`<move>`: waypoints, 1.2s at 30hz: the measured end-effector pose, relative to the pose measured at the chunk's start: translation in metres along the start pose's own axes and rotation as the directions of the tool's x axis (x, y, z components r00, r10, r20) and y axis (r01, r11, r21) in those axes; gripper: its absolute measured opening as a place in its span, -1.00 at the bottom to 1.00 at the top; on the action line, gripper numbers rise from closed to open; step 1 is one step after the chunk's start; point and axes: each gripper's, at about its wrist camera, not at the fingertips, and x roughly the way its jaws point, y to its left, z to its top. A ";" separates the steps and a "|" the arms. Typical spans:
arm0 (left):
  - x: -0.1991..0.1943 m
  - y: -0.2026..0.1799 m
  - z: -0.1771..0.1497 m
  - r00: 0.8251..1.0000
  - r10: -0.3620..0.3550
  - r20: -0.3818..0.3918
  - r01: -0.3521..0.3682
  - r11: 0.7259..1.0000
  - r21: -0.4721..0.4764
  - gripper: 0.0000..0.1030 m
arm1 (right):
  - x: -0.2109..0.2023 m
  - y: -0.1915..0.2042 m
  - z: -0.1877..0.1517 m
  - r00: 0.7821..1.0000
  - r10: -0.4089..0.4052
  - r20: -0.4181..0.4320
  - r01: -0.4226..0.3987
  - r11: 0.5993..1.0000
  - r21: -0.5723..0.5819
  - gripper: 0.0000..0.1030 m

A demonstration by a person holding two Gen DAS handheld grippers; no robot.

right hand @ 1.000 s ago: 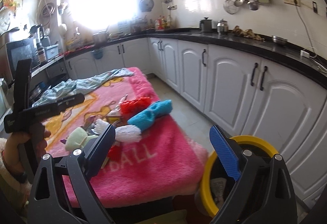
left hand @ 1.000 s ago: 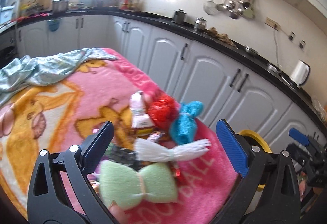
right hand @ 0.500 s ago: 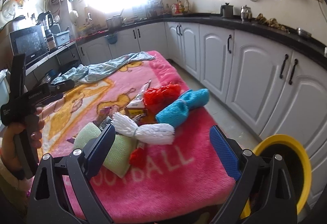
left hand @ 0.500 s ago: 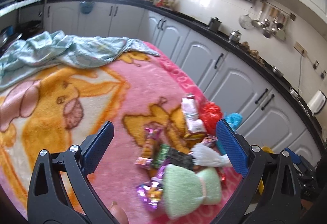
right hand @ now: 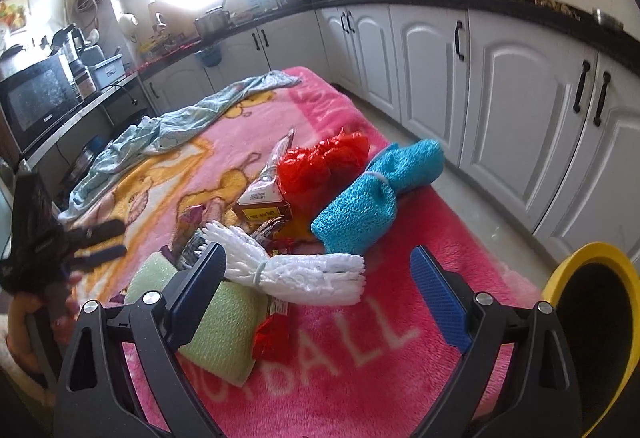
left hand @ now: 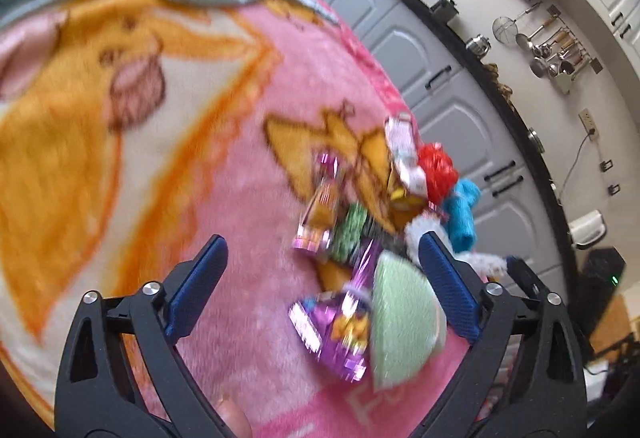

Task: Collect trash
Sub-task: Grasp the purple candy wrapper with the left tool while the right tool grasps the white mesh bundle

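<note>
A heap of trash lies on the pink blanket (right hand: 360,366): a white foam bundle (right hand: 304,272), a green foam pad (right hand: 224,322), a blue foam roll (right hand: 376,194), red netting (right hand: 320,162), a small carton (right hand: 264,204) and shiny wrappers. In the left wrist view a purple wrapper (left hand: 336,330) lies by the green pad (left hand: 400,318). My left gripper (left hand: 322,270) is open above the wrappers. My right gripper (right hand: 318,290) is open just over the white bundle. The left gripper (right hand: 96,242) also shows at the left of the right wrist view.
A yellow-rimmed black bin (right hand: 592,326) stands on the floor at the blanket's right corner. A light blue cloth (right hand: 172,130) lies crumpled at the far end. White kitchen cabinets (right hand: 512,110) run along the right.
Both grippers have moved closer to the heap. The left view has swung down over the wrappers. The right gripper has come forward over the white bundle. Both stay open.
</note>
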 end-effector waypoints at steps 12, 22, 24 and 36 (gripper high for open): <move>0.004 0.015 -0.023 0.983 -0.161 -0.091 0.153 0.984 -0.093 0.33 | 0.032 -0.015 -0.001 0.995 0.060 -0.078 -0.052 0.993 0.109 0.20; 0.001 0.009 -0.030 0.977 -0.169 -0.131 0.158 0.983 -0.091 -0.23 | 0.023 -0.011 -0.001 0.995 0.073 -0.074 -0.068 0.996 0.062 -0.76; 0.000 0.009 -0.031 0.975 -0.179 -0.131 0.167 0.981 -0.096 -0.62 | 0.018 -0.012 -0.002 0.995 0.077 -0.062 -0.072 0.995 0.066 -0.79; -0.024 -0.005 -0.025 0.991 -0.119 -0.059 0.120 0.993 0.007 -0.76 | -0.015 0.002 0.002 0.997 0.081 0.008 -0.081 0.997 0.003 -0.81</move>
